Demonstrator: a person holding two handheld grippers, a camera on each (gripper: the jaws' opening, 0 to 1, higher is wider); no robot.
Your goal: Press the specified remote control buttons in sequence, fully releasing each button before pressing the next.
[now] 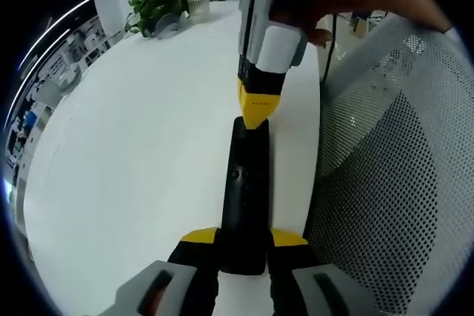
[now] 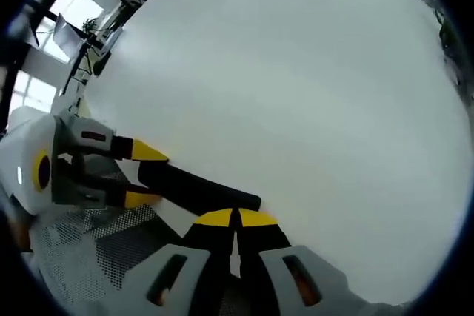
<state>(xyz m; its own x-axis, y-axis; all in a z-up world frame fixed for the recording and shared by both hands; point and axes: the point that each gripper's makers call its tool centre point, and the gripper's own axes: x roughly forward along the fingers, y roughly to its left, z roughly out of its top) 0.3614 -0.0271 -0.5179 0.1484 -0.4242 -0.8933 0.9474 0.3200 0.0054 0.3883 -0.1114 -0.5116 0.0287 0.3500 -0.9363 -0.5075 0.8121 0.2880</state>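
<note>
Your left hand-held gripper point(image 1: 243, 246) clamps the remote point(image 1: 245, 197) on the tabletop point(image 1: 133, 146); right hand-held gripper point(image 2: 235, 217) clenched, tip on its far end — 1 press underway, count done unclear.

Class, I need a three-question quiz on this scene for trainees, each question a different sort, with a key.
1. True or false: the left claw grips the remote by one end.
2. Where do the shut tips of the right claw sit? A: at the remote's far end. B: on a cup. C: on a keyboard.
3. Fill in: the mesh thing beside the table is a ____.

Key: 1 true; 2 A; 3 chair.
</note>
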